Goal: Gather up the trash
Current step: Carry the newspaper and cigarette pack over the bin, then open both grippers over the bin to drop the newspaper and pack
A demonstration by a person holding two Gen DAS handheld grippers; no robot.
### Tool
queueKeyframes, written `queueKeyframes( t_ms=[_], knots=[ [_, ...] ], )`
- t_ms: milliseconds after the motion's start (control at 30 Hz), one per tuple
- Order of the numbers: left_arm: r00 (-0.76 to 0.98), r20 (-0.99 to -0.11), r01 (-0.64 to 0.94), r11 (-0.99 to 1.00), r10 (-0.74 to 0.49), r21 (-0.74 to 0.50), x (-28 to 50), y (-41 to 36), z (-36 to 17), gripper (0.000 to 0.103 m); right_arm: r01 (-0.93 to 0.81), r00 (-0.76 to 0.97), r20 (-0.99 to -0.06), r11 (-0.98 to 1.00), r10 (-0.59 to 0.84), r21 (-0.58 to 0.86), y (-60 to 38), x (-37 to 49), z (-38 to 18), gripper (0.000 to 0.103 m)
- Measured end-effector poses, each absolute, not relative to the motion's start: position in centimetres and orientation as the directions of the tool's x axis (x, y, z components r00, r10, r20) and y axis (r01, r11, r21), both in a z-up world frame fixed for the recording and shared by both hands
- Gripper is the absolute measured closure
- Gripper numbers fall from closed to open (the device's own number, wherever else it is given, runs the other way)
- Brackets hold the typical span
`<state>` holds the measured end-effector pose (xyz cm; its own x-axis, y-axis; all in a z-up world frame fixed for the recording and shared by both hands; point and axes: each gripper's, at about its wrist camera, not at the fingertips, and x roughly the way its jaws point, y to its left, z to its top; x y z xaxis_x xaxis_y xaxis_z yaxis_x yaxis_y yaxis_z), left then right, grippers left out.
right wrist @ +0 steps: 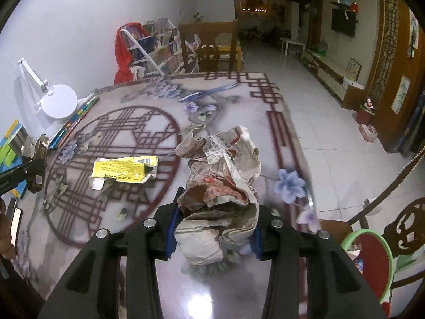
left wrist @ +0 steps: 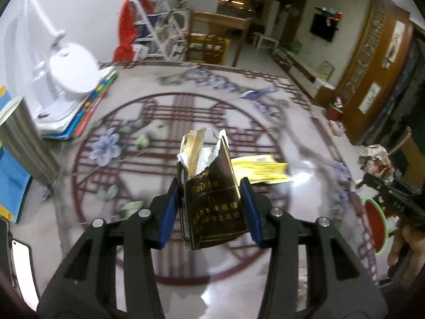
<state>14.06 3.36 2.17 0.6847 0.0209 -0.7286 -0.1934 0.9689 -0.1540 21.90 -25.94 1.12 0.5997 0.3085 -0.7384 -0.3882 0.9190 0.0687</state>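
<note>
Both grippers tilt downward, left gripper (left wrist: 209,202) clamping carton (left wrist: 209,191) (right: newspaper (right wrist: 220,186))

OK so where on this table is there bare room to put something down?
Bare table lies just in front of the right gripper, and between the yellow flattened box and the blue wrapper at the far edge. The left edge is crowded: lamp base, coloured books.

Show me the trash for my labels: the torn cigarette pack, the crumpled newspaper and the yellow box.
torn cigarette pack (left wrist: 212,202), left wrist view, dark front face.
crumpled newspaper (right wrist: 220,186), right wrist view, middle of the wad.
yellow box (right wrist: 122,170), right wrist view, yellow top face.
</note>
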Motion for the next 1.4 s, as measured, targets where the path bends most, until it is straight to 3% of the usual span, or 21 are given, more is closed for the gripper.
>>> queueKeyframes(
  t_ms=[367,767,1133,1400],
  knots=[
    [0.697,-0.702,0.038,0.986,-0.144,-0.165,16.4,-8.2,4.8,0.06,-0.307,0.638,-0.723,0.949,0.267,0.079,-35.3,19.3,3.4,0.063],
    [0.597,-0.68,0.378,0.897,-0.425,-0.229,18.4,-24.4,3.8,0.06,-0.13,0.67,-0.725,0.986,0.163,0.101,-48.7,17.8,3.5,0.063],
    [0.46,-0.695,0.58,0.78,-0.553,-0.236,18.6,-38.0,1.8,0.059,0.023,0.651,-0.755,0.992,0.082,0.127,-59.7,16.3,1.3,0.063],
    [0.384,-0.73,0.651,0.727,-0.565,-0.22,18.8,-43.5,-0.3,0.059,0.043,0.636,-0.766,0.986,0.095,0.158,-63.1,16.0,-0.3,0.063]
  ],
)
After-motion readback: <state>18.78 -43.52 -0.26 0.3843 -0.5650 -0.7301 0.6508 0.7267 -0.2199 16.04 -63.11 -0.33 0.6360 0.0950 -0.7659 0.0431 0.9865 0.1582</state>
